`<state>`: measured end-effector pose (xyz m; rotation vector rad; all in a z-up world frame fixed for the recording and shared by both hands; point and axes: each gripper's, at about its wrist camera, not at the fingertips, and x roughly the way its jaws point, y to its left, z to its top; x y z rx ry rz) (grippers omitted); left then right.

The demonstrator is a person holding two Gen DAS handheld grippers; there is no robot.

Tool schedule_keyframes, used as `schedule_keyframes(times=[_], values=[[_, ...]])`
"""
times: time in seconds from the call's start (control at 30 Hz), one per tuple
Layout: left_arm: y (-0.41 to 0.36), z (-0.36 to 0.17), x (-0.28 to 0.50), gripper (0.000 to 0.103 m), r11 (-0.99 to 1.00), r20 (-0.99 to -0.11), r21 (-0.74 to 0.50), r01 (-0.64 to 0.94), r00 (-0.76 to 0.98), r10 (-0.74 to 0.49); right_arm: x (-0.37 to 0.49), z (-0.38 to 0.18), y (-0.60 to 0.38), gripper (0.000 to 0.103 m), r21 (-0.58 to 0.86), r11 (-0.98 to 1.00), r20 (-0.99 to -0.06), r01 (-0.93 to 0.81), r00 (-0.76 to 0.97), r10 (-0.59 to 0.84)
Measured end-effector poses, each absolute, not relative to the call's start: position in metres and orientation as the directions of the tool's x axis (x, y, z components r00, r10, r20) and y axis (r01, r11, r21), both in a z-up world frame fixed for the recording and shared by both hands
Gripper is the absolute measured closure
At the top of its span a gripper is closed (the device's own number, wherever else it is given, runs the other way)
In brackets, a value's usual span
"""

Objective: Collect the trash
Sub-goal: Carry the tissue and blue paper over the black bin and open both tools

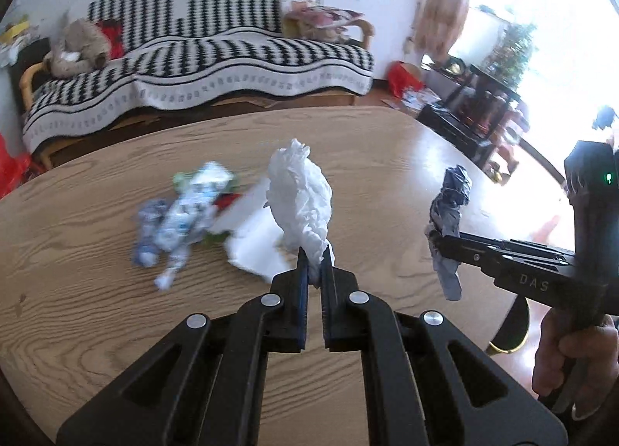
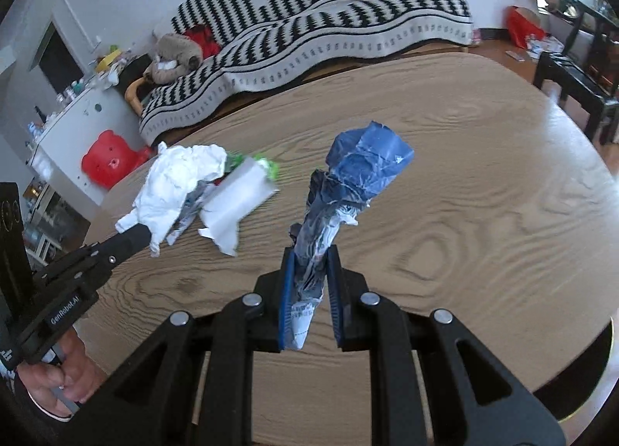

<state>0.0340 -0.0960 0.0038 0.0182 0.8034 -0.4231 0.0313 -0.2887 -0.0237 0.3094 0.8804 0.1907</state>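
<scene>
Right now my left gripper (image 1: 315,260) is clamped on a crumpled white tissue (image 1: 300,198), lifted above the oval wooden table (image 1: 96,322). My right gripper (image 2: 309,271) pinches a twisted blue wrapper (image 2: 359,171), also raised off the wood. More trash remains on the tabletop: a flat white paper (image 1: 251,241) and a crushed printed packet (image 1: 185,210). Beyond the table stands a sofa under a black-and-white patterned throw (image 1: 216,55).
</scene>
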Motion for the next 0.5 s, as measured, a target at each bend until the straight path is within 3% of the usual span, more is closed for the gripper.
schedule_keyframes(times=[0.5], values=[[-0.249,-0.007,-0.003,0.098,0.793,-0.697,-0.162,0.587,0.501,-0.513,-0.054,-0.024,-0.422,0.086,0.345,0.923,-0.720,0.169,0.678,0.145]])
